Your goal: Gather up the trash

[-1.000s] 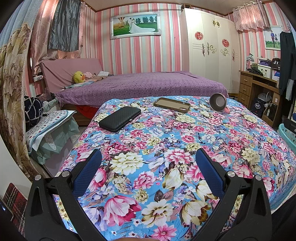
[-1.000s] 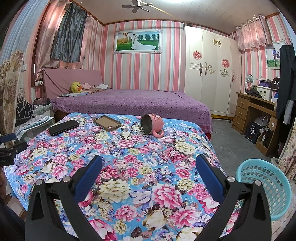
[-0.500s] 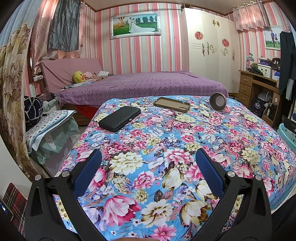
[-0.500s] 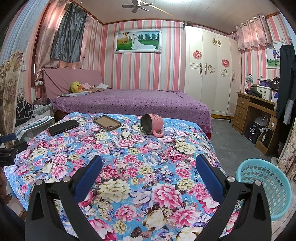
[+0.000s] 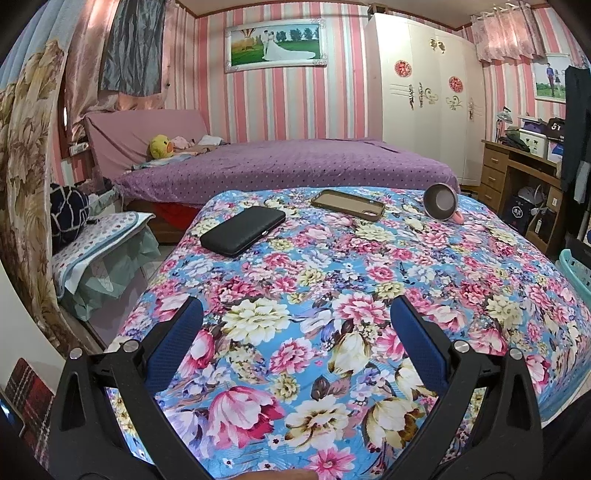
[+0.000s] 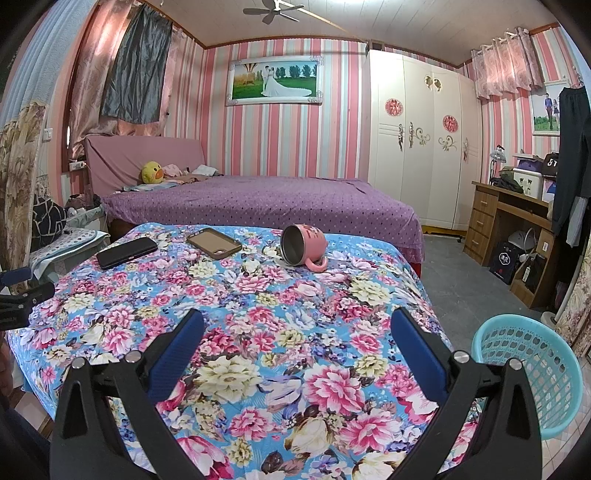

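Two grippers, left and right, hover with jaws apart and empty above the floral bedspread, where a mug, wallet and case await collection, basket alongside.

A home bedroom is shown. The walls are covered in pink-and-white striped wallpaper, and a framed wedding photograph is hung on the far wall. A bed with a purple dotted cover is placed at the far side, with a yellow plush duck near its headboard. A white wardrobe is set at the far right, beside a wooden desk with drawers. Pink curtains are hung high on the right, and a ceiling fan is mounted overhead. The near foreground is filled by a floral bedspread.
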`<state>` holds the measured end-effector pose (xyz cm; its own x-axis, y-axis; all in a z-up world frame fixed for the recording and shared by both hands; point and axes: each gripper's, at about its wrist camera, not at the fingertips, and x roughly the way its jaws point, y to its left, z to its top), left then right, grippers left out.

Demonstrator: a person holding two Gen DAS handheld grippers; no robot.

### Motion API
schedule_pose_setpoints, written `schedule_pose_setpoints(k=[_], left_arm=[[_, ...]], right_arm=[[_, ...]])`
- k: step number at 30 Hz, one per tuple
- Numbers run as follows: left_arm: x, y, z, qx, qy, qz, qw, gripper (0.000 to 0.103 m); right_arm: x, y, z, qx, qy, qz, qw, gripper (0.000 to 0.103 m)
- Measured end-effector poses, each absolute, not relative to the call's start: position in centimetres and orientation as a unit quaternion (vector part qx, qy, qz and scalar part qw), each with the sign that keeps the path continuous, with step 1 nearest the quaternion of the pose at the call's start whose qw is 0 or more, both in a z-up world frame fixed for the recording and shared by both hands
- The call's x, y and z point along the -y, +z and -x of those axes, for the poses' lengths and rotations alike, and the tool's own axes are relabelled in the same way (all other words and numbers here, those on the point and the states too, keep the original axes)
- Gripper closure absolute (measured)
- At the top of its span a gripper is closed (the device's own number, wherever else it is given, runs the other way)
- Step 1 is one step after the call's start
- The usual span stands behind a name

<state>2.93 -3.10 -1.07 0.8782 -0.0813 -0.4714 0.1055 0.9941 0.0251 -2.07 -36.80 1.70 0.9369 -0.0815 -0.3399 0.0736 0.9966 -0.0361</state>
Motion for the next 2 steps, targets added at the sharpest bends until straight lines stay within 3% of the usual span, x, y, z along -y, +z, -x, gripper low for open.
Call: schedule_pose_setpoints(k=[2], left_arm=[[2.98, -1.08, -2.96, -0.242, -0.044, -0.023, 0.969, 0.005]], right_arm=[[36.84, 1.71, 2.08, -0.173, -0.040, 0.011, 0.984, 0.004]])
